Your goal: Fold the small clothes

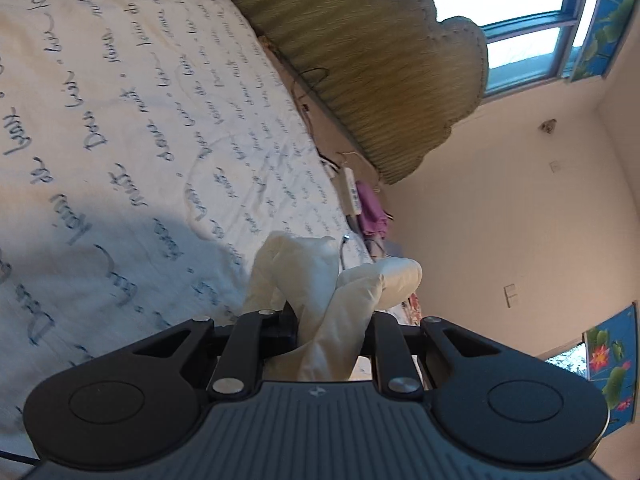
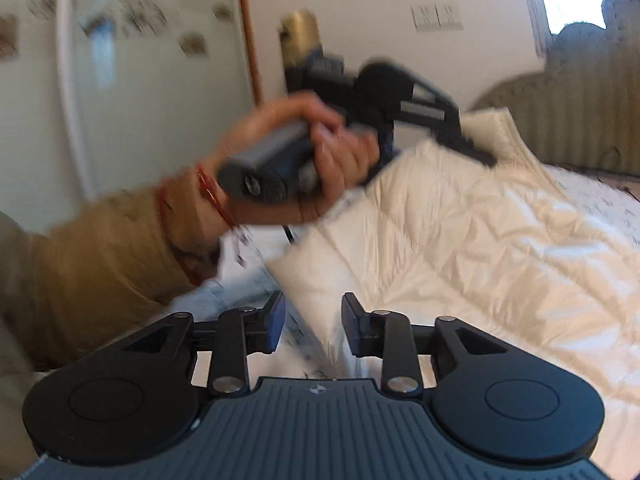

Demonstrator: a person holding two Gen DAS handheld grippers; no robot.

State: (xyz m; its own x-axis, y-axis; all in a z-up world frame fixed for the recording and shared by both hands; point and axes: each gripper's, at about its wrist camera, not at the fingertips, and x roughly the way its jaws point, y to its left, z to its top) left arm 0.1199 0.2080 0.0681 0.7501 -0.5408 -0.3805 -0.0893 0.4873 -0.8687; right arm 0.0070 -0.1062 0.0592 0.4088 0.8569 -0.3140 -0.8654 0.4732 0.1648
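A white quilted garment [image 1: 320, 276] is bunched between the fingers of my left gripper [image 1: 332, 320], which is shut on it above the bed. In the right wrist view the same garment [image 2: 460, 240] spreads across the bed, one corner lifted by the left gripper [image 2: 474, 148], which a person's hand [image 2: 336, 160] holds. My right gripper [image 2: 314, 320] stands open at the garment's near edge. A fold of the cloth shows low between its fingers, but the pads do not press on it.
The bed sheet [image 1: 120, 120] is white with blue handwriting print. A green padded headboard [image 1: 360, 60] runs along the bed's far side under a window [image 1: 520, 40]. A purple item [image 1: 370, 208] lies near the bed's edge. A tan sleeve [image 2: 100, 248] crosses the left.
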